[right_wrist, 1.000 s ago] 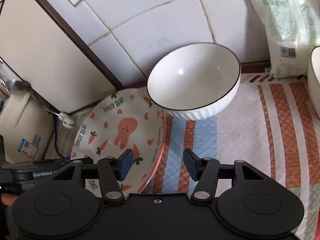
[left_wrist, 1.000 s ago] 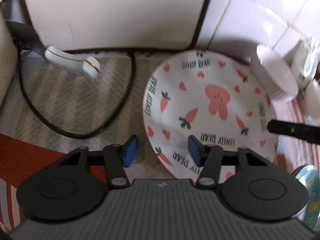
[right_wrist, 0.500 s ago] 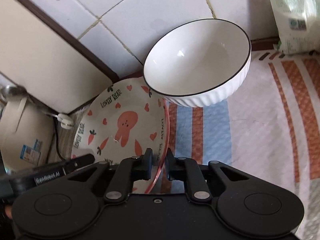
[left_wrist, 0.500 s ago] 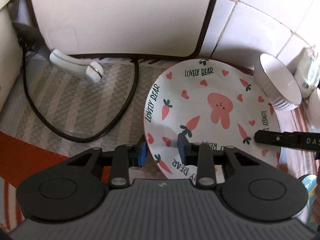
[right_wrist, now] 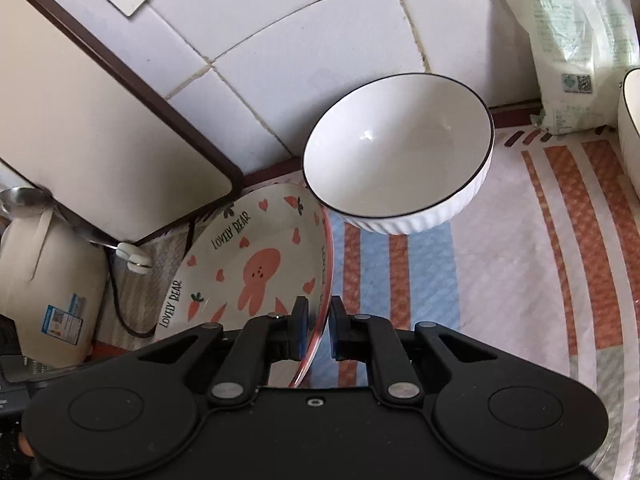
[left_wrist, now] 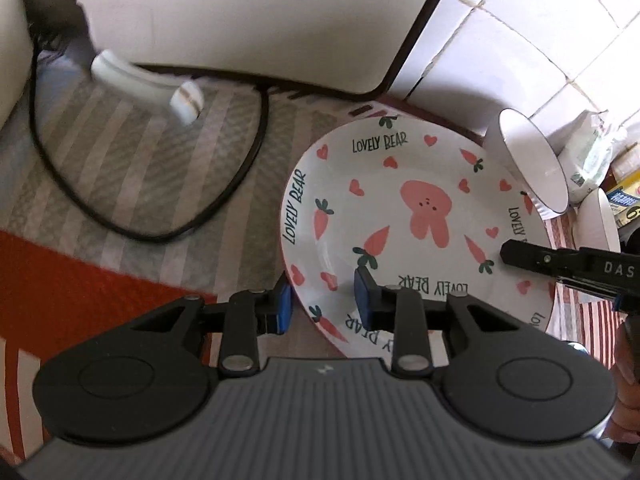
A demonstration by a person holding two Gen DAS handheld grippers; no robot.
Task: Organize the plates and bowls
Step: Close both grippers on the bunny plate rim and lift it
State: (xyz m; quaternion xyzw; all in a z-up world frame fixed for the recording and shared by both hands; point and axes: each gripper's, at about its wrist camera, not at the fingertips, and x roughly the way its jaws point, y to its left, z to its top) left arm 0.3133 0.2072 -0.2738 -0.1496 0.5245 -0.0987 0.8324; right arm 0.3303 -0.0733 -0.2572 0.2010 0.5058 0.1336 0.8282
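Observation:
A white plate (left_wrist: 400, 208) printed with a pink rabbit, carrots and "LOVELY BEAR" lies on the mat. My left gripper (left_wrist: 323, 304) is shut on its near-left rim, one blue pad outside and one inside. My right gripper (right_wrist: 319, 326) is shut on the plate's (right_wrist: 260, 272) right rim, which runs edge-on between the pads. From the left wrist view, the right gripper's finger (left_wrist: 532, 258) reaches in over the plate's right side. Behind the plate stands a white ribbed bowl (right_wrist: 396, 152) with a thin black rim, tilted, its edge over the plate's far rim.
A cream appliance (left_wrist: 240, 20) stands against the tiled wall. A black cable (left_wrist: 160, 236) and white plug (left_wrist: 152, 88) lie left of the plate. There is a cream pot (right_wrist: 48, 280) far left, a green-printed bag (right_wrist: 572, 40) and a second white bowl (right_wrist: 632, 132) right, on a striped mat (right_wrist: 500, 280).
Both grippers went from open to shut on the plate's rim, the left at the near-left edge, the right at the right edge. Both views have rolled slightly.

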